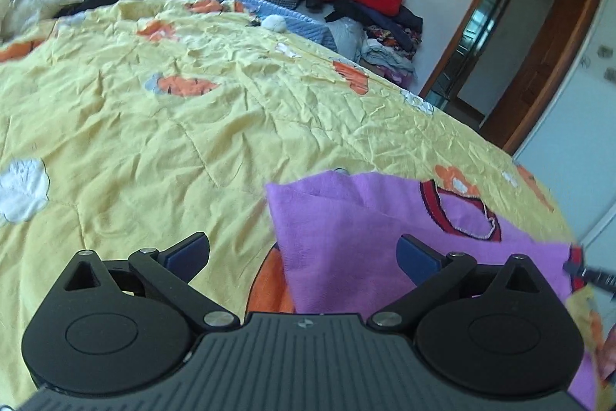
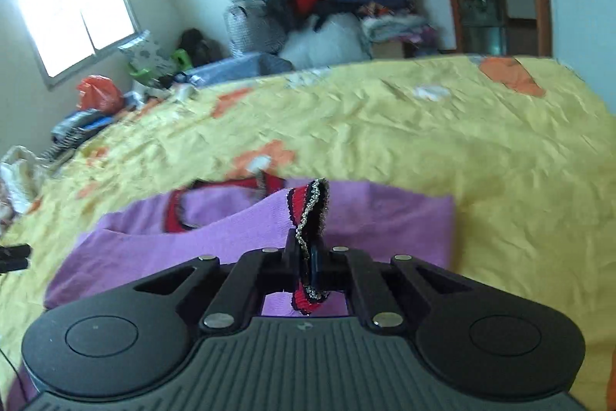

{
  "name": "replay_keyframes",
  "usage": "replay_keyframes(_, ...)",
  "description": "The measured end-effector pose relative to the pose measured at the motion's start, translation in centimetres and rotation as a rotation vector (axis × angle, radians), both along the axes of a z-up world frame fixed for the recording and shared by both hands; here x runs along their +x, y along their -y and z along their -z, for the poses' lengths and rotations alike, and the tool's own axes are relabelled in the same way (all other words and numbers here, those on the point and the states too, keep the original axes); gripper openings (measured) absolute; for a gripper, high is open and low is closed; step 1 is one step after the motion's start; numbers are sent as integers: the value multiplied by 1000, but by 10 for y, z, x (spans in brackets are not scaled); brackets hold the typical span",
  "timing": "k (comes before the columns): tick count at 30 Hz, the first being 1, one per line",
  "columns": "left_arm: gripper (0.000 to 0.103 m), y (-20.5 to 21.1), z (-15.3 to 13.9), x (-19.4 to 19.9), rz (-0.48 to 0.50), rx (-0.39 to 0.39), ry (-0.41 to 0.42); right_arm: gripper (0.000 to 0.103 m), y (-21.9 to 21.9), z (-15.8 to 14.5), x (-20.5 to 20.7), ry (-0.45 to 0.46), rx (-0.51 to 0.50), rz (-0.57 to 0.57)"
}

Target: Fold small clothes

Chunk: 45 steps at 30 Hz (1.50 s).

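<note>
On bed: purple top flat on yellow quilt; right gripper clamped on red-black cuff; left gripper jaws wide apart, nothing gripped, over top's edge. Risk: thin trim slips from pinch; one-sided pull drags whole top, fold skews

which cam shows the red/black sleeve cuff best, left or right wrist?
Right wrist. The cuff stands front and centre, pinched in the shut right gripper, its silver edging clear against the purple top. The left wrist view catches only a blurred scrap of the cuff at the right edge, beyond the open left gripper.
</note>
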<state>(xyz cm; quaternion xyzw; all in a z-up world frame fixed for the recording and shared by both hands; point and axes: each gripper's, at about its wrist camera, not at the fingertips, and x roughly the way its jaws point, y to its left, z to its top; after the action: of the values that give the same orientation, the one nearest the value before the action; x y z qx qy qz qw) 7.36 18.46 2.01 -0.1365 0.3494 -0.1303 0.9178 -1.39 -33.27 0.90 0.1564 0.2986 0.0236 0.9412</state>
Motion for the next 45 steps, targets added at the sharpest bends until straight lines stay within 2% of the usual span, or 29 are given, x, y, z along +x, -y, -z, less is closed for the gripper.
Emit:
replay_keyframes(5, 102, 6, 4, 3, -6, 21, -27, 5, 5, 30, 2, -60, -101, 54)
replay_keyframes(7, 102, 13, 6, 2, 11, 48, -41, 14, 7, 38, 6, -94, -76, 34)
replay_keyframes(8, 102, 18, 7, 0, 21, 71, -41, 14, 4, 37, 6, -113, -93, 25)
replay_keyframes(10, 102, 30, 8, -5, 46, 125, -20, 24, -7, 27, -4, -81, -182, 51)
replay_keyframes(11, 101, 37, 9, -8, 60, 158, -7, 24, -10, 21, -10, -55, -190, 49)
replay_keyframes(13, 98, 56, 14, -10, 76, 282, 8, 24, -16, 16, -19, -13, -157, -8)
replay_keyframes(16, 95, 80, 32, -6, 74, 509, 25, 24, -33, 26, -16, -42, -208, -68)
replay_keyframes(17, 96, 82, 39, -5, 71, 550, 25, 23, -35, 32, -14, -67, -228, -77)
replay_keyframes(18, 103, 81, 43, -5, 72, 566, 38, 23, -35, 37, -12, -88, -259, -60)
replay_keyframes(20, 103, 75, 45, -6, 49, 593, 56, 23, -27, 36, -18, -74, -274, -21)
replay_keyframes(21, 103, 71, 43, -6, 43, 594, 52, 23, -19, 34, -22, -79, -268, 10)
replay_keyframes(23, 103, 61, 41, -8, 26, 579, 40, 39, -2, 31, -30, -100, -285, 105)
replay_keyframes(24, 103, 56, 39, -9, 21, 570, 32, 62, 8, 31, -33, -108, -281, 133)
replay_keyframes(25, 103, 50, 38, -11, 16, 552, 26, 70, 17, 30, -38, -113, -275, 154)
replay_keyframes(27, 102, 43, 32, -20, 19, 485, 24, 70, 23, 23, -48, -79, -249, 171)
replay_keyframes(31, 103, 37, 23, -40, 61, 386, 47, 68, 10, 8, -50, 68, -96, 2)
replay_keyframes(32, 103, 40, 23, -42, 69, 385, 51, 68, 4, 10, -39, 72, -64, -47)
replay_keyframes(34, 103, 47, 25, -44, 76, 399, 61, 68, -3, 20, -11, 3, -52, -74)
replay_keyframes(36, 103, 56, 31, -41, 98, 426, 67, 67, -4, 37, 13, -106, -86, -46)
replay_keyframes(38, 100, 65, 36, -39, 89, 478, 35, 68, -14, 35, 10, -111, -237, -30)
replay_keyframes(39, 101, 66, 35, -42, 89, 463, 33, 68, -20, 31, 5, -135, -304, 0)
replay_keyframes(40, 102, 66, 34, -48, 94, 432, 41, 70, -24, 26, -6, -129, -325, 9)
replay_keyframes(41, 103, 68, 34, -55, 91, 420, 46, 73, -25, 23, -21, -108, -304, -10)
replay_keyframes(42, 103, 74, 34, -63, 87, 431, 42, 81, -28, 21, -35, -91, -290, -35)
replay_keyframes(45, 103, 94, 40, -89, 60, 473, 24, 83, -47, 29, -69, -89, -320, -61)
